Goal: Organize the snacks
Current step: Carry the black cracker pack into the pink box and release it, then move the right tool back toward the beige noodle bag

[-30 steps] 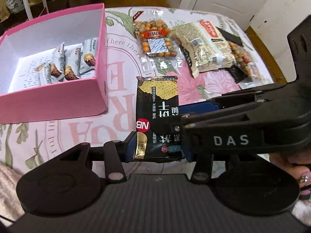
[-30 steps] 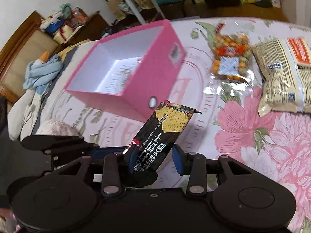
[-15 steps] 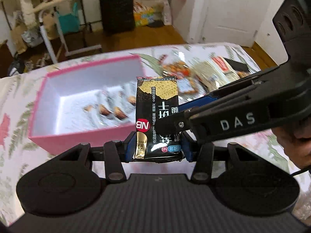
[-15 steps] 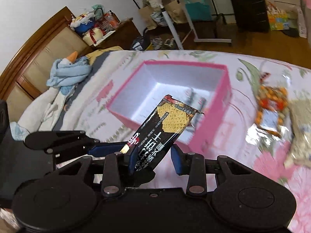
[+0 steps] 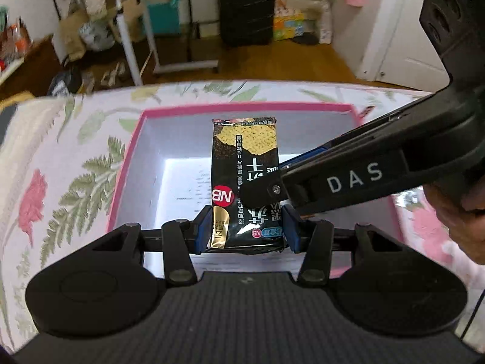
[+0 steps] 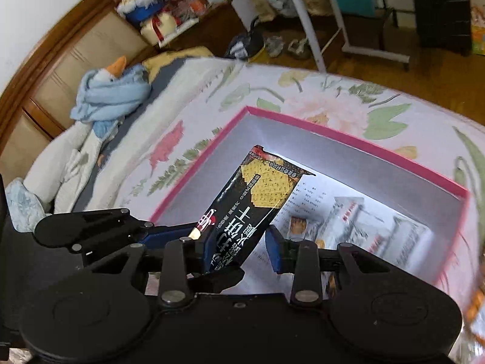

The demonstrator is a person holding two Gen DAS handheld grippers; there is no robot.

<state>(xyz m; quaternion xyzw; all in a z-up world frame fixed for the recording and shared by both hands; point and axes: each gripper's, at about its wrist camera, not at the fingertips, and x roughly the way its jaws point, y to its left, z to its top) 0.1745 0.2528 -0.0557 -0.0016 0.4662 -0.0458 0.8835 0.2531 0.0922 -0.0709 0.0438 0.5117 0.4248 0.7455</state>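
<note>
L gripper (image 5: 247,229) is clamping the bottom end of the black cracker packet (image 5: 245,163), both blue pads pressing its edges, and holding it upright over the open pink box (image 5: 121,179) on the floral cloth (image 5: 60,163). R gripper (image 6: 239,250) is reaching across the packet's lower part; its jaws have just been closing w/ the packet between them, but in its own view only one pad seems to be touching, the other standing apart. Small silver snack packs (image 6: 379,227) are lying inside the box, blurred.
</note>
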